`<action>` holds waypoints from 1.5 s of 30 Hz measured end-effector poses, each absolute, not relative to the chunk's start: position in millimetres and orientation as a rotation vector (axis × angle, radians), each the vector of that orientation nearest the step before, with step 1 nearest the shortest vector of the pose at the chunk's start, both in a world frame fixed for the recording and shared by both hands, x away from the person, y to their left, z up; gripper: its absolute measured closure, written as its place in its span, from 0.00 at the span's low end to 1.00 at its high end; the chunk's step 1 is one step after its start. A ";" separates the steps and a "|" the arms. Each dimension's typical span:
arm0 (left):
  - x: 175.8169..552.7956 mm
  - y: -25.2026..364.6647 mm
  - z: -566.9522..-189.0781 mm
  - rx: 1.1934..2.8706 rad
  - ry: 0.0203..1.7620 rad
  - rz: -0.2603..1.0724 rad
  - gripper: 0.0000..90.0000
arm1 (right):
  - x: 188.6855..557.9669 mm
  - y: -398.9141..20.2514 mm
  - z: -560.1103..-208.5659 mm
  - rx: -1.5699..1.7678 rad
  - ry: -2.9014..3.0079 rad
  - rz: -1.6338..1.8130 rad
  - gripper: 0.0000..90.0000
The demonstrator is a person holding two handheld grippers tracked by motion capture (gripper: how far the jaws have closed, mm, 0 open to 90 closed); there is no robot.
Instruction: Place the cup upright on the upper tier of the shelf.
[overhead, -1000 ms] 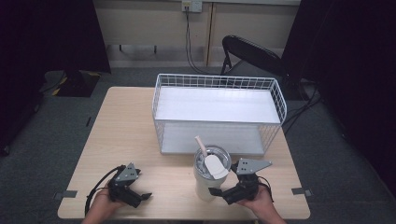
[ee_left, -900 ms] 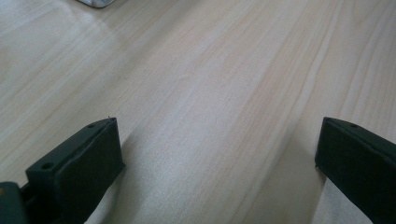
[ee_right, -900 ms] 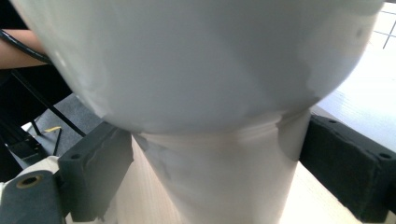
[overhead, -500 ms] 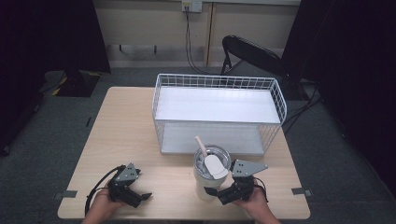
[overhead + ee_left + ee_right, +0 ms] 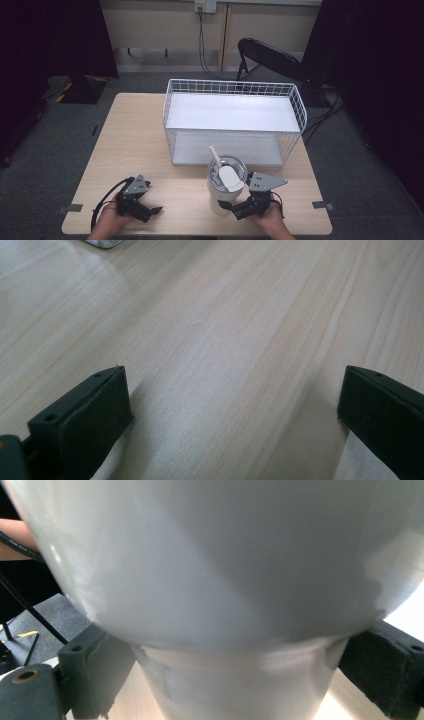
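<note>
Grasping looks under way: right gripper [image 5: 235, 206] brackets the white tumbler [image 5: 224, 192] near the table's [image 5: 135, 140] front edge, whether its jaws touch I cannot tell, left gripper [image 5: 150, 212] idles wide open, next likely squeezing and lifting toward the wire basket [image 5: 172, 107].

Pale wood-grain counter [image 5: 135, 140]; bearing a white wire basket [image 5: 234, 120] at the back, a white tumbler [image 5: 225, 187] just before it.
</note>
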State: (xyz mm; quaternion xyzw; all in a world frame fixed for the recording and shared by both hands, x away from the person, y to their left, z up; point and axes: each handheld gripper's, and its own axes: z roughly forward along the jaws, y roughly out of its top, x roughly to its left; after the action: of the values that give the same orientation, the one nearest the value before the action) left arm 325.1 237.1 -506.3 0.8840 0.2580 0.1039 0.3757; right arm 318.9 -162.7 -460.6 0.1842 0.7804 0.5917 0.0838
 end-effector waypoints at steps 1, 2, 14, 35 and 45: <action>325.1 237.2 -506.3 2.262 0.660 0.266 0.00 | 318.7 -162.5 -460.6 0.552 2.327 1.765 0.09; 325.1 237.2 -506.3 2.262 0.660 0.266 0.00 | 318.5 -162.4 -460.6 0.555 2.327 1.765 0.09; 325.1 237.2 -506.3 2.262 0.660 0.266 0.00 | 316.5 -162.2 -454.6 0.569 2.336 1.732 0.09; 325.1 237.2 -506.3 2.262 0.660 0.267 0.00 | 320.4 -158.7 -451.5 0.556 2.350 1.747 0.08; 325.1 237.2 -506.3 2.262 0.660 0.267 0.00 | 320.3 -156.8 -451.4 0.580 2.351 1.752 0.07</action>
State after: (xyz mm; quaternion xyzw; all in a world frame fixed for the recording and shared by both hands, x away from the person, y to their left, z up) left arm 325.1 237.2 -506.3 0.8840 0.2580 0.1042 0.3756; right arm 320.3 -156.8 -451.4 0.1936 0.7842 0.5846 0.0762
